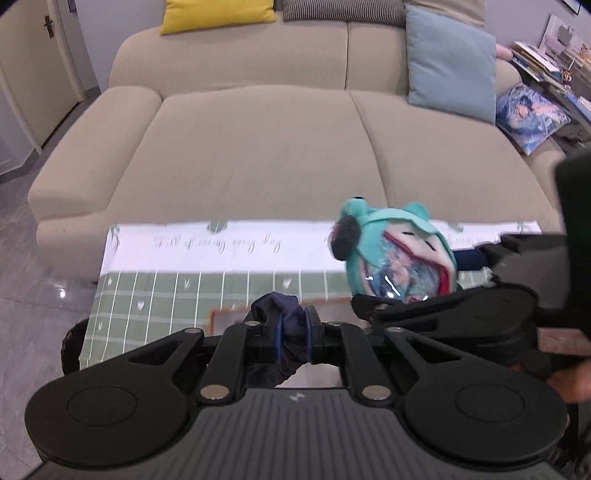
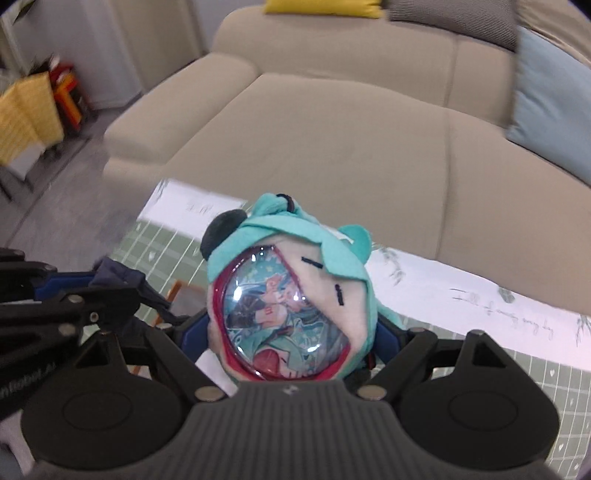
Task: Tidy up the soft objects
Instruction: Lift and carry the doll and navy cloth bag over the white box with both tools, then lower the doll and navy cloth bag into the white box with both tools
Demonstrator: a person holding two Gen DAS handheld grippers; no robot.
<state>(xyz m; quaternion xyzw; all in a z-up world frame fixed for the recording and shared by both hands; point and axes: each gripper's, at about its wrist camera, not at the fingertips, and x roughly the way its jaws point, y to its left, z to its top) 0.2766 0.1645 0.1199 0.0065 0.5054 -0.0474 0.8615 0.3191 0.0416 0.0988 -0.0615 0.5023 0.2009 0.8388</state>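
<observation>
Holding 2 soft items above the table, we list what we see.

Item 1: dark cloth [image 1: 284,314], navy, bunched. Our left gripper [image 1: 293,328] has its jaws nearly together, pinching the cloth between the blue pads; folds stick out above the fingers and hang below them. In the right wrist view the same cloth [image 2: 118,277] sits at the left edge, just beside the plush.

Item 2: plush [image 2: 291,295], teal hood with round ears, 1 dark ear patch, white face, and a glossy clear dome over a printed picture. Our right gripper [image 2: 291,339] has its jaws wide apart and pressed on both sides of the plush, gripping it. In the left wrist view the plush [image 1: 395,251] appears to the right of the cloth, over the far table edge.

Item 3: table [image 1: 184,266], covered in a green grid cloth with a white lettered border.

Item 4: sofa [image 1: 258,140], beige, beyond the table. On it: 1 yellow cushion [image 1: 218,13], 1 striped cushion [image 1: 343,9], 1 pale blue cushion [image 1: 450,62], 1 printed blue cushion [image 1: 530,116].

Both views are slightly blurred.
</observation>
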